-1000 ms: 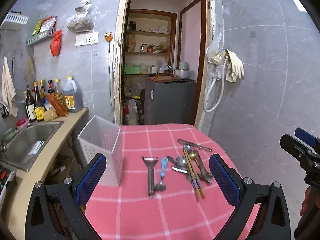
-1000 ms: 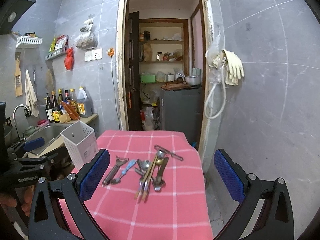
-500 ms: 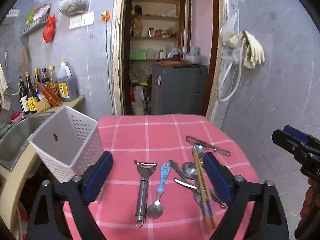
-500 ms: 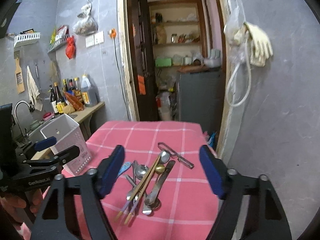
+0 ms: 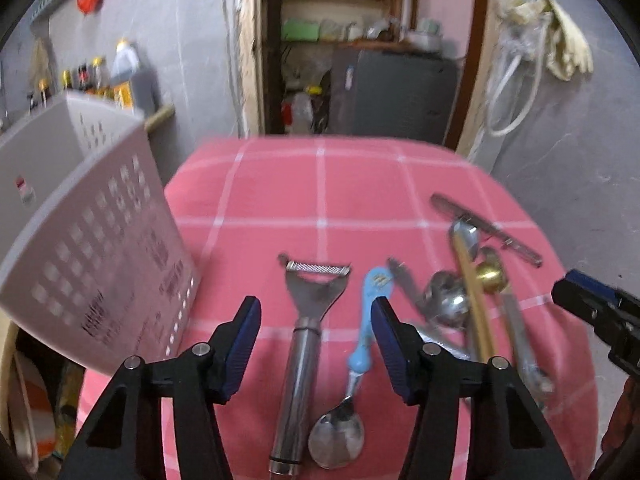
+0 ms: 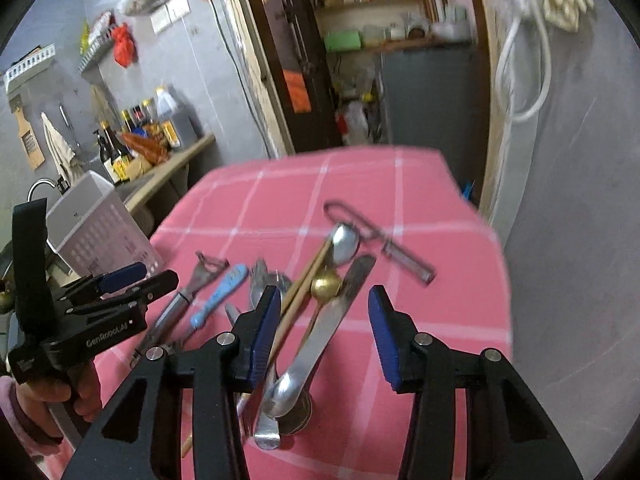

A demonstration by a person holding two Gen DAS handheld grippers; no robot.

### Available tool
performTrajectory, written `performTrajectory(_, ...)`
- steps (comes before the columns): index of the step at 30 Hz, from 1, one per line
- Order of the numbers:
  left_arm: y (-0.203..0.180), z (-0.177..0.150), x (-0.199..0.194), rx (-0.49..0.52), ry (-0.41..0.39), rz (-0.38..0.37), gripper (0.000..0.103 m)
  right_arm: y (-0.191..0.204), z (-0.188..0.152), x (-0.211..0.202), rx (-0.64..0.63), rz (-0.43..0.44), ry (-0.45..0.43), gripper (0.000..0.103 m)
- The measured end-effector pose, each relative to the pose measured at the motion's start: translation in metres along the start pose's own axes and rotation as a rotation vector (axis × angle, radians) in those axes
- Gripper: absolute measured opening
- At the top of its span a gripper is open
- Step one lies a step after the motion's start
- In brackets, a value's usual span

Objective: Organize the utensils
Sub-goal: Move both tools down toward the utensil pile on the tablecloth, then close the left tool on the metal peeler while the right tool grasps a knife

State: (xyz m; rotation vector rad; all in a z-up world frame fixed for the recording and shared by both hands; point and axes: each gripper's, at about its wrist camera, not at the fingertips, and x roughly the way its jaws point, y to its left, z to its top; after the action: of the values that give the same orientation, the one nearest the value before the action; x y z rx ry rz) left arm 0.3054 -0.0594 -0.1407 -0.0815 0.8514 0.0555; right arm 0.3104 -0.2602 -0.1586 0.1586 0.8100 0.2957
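- Left gripper (image 5: 316, 344) hangs right over the peeler (image 5: 304, 344), jaws closing but empty.
- Right gripper (image 6: 324, 336) is closing too, empty, above the piled spoons (image 6: 316, 344) on the pink tablecloth (image 6: 360, 184).

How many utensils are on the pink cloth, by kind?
Peelers: 2
Spoons: at least 4 (the pile overlaps, so more may be hidden)
Chopsticks: 2
Fork: 1
Total: at least 9
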Motion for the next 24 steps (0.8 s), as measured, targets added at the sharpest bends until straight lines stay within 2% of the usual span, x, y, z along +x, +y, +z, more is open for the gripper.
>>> performTrajectory(2, 0.003, -0.001, 0.008, -0.018, 0.034, 0.003, 0.051, -0.002, -0.007, 0.013, 0.011, 0.009, 0.039, 0.033)
performTrajectory(8, 0.010, -0.002, 0.021, -0.061, 0.115, -0.015, 0.044, -0.005, -0.020, 0.034, 0.070, 0.041, 0.130, 0.030)
performTrajectory(13, 0.016, -0.003, 0.030, -0.061, 0.169, -0.029, 0.040, -0.008, -0.021, 0.040, 0.110, 0.060, 0.159, 0.028)
performTrajectory(19, 0.015, -0.002, 0.038, -0.045, 0.223, -0.033, 0.035, -0.011, -0.015, 0.055, 0.164, 0.101, 0.211, 0.018)
performTrajectory(21, 0.012, -0.001, 0.039, -0.029, 0.241, -0.034, 0.029, -0.012, -0.016, 0.059, 0.180, 0.116, 0.243, 0.017)
performTrajectory(22, 0.010, -0.001, 0.039, -0.027, 0.252, -0.041, 0.021, -0.013, -0.016, 0.059, 0.191, 0.123, 0.248, 0.017)
performTrajectory(24, 0.006, 0.002, 0.040, -0.021, 0.277, -0.053, 0.020, -0.015, -0.017, 0.062, 0.227, 0.140, 0.264, 0.017)
